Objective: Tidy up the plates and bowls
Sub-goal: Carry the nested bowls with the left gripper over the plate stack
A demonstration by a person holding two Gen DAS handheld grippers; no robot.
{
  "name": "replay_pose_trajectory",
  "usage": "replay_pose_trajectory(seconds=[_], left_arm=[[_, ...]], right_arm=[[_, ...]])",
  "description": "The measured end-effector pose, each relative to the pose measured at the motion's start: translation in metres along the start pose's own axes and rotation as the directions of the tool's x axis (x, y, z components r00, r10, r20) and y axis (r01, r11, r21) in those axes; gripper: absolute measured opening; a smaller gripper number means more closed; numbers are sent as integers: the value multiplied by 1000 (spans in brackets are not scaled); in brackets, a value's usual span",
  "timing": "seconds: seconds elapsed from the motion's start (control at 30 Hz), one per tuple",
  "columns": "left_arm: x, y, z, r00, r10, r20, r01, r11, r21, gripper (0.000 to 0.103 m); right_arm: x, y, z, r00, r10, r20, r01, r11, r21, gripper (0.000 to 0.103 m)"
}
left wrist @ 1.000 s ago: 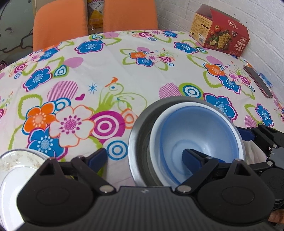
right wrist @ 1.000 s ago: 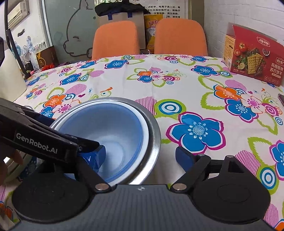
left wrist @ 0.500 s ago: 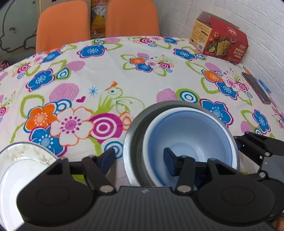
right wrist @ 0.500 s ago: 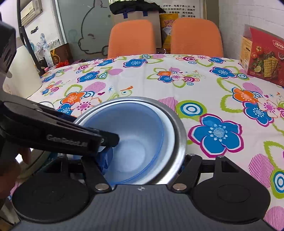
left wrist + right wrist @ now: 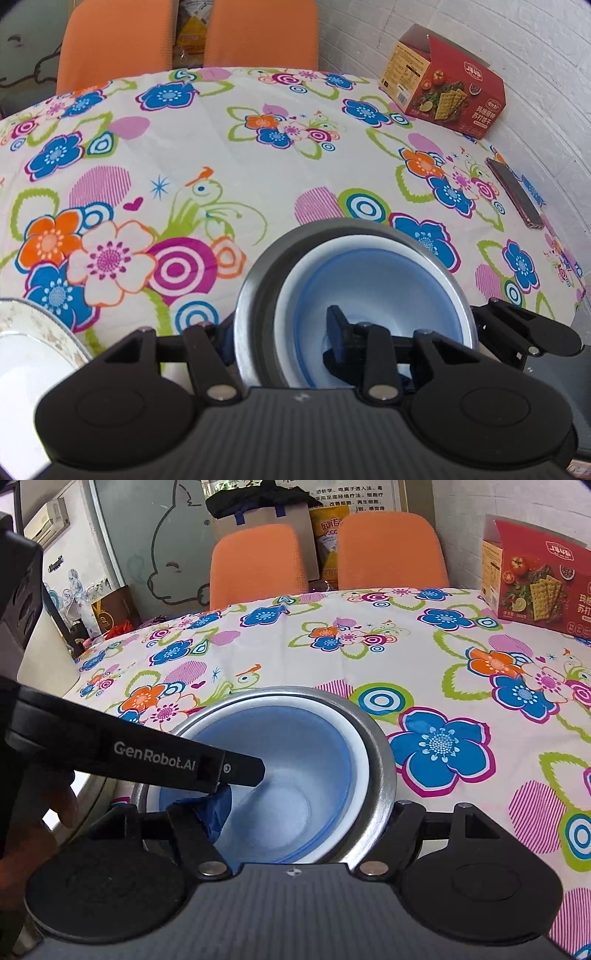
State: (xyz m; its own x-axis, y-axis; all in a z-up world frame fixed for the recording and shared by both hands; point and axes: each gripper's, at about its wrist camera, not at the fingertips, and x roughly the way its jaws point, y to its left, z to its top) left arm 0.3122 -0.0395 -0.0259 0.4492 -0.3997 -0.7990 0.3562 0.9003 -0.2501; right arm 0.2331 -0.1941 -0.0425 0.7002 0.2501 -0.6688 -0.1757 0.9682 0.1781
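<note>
A blue bowl [image 5: 373, 284] sits nested in a white bowl [image 5: 295, 291], which sits in a steel bowl [image 5: 255, 280] on the floral tablecloth. My left gripper [image 5: 279, 330] is shut on the stack's near-left wall, one pad outside the steel rim and one inside the blue bowl. My right gripper [image 5: 304, 812] is open and straddles the stack's [image 5: 288, 760] near-right wall, its left pad inside the blue bowl and its right pad outside the steel rim [image 5: 380, 775]. A white plate with a patterned rim [image 5: 33, 325] lies at the near left.
A red cracker box [image 5: 447, 88] and a phone [image 5: 515, 192] lie by the brick wall on the right. Two orange chairs [image 5: 114, 40] stand behind the table. The tablecloth [image 5: 221, 129] beyond the bowls is bare. A hand [image 5: 37, 812] holds the left gripper.
My left gripper's jaws have closed from wide open onto the stack's wall. My right gripper has come closer, so the steel rim now lies between its fingers.
</note>
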Motion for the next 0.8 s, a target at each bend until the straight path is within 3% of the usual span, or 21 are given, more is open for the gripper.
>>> replay_pose_trajectory(seconds=[0.5,0.67,0.8], left_arm=[[-39,-20,2,996,3,91,-5,1000,19,33],[-75,1,-13,989,31,148,-29,999,-17,33],[-107,39,-29,977,109,181,-94,992,-87,33]], right_arm=[[-40,17,13,996,-34,85,37,999,-37,62],[-44,54,18,995,20,101,-8,994,-112,62],[-33,93,22,989,115,92,-98,979,-176,63]])
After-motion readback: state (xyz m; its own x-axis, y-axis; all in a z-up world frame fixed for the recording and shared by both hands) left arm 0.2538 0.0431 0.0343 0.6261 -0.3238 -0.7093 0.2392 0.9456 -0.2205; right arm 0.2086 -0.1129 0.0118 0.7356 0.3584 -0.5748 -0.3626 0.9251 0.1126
